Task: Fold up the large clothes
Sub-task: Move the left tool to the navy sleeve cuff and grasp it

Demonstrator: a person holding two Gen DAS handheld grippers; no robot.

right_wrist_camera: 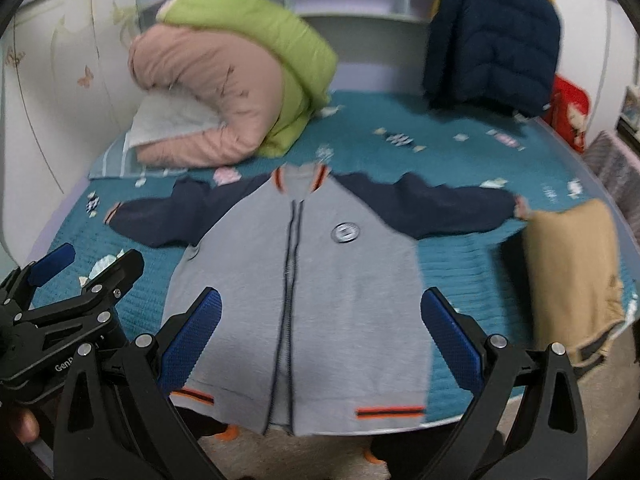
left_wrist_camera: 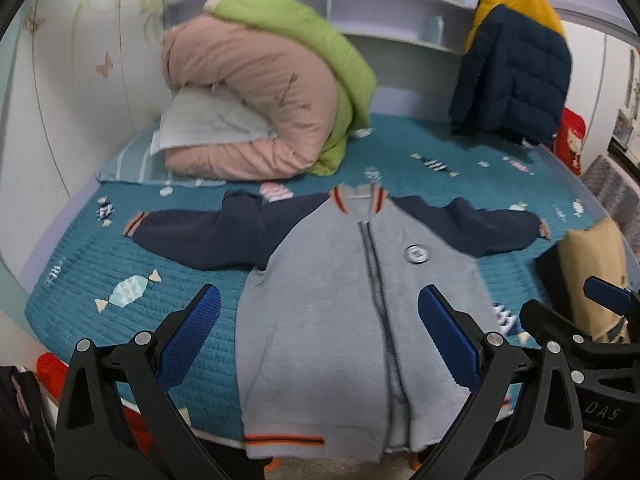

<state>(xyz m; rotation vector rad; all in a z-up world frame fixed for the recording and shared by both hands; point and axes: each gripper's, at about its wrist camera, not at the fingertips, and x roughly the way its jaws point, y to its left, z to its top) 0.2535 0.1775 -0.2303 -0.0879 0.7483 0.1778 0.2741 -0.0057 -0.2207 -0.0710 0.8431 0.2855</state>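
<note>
The bed with its teal quilted cover (left_wrist_camera: 80, 280) fills everything ahead of both claws. Far beyond them, at the head end, sits a rolled pink and green duvet (left_wrist_camera: 256, 100), and a navy and mustard puffer jacket (left_wrist_camera: 512, 80) hangs further right.

Directly ahead of and beneath the claws lies the task's garment, a grey zip-front jacket with navy sleeves and orange-striped trim (right_wrist_camera: 320, 280). It is spread face up, zipped, both sleeves stretched out sideways, its hem hanging slightly over the near edge of the bed. A folded tan garment (right_wrist_camera: 572, 272) lies just off the tip of the sleeve on the right claw's side.

The left claw (left_wrist_camera: 320, 344) hovers over the lower body of the jacket, spread wide and holding nothing. The right claw (right_wrist_camera: 320, 344) is likewise wide apart and empty, above the hem.

Folding looks not yet begun. The likely trouble: the overhanging hem could drag the jacket off the bed once one side is lifted. A pinch that takes only the top layer would fold the front away from the back. The nearby tan garment could get caught up with the sleeve.
</note>
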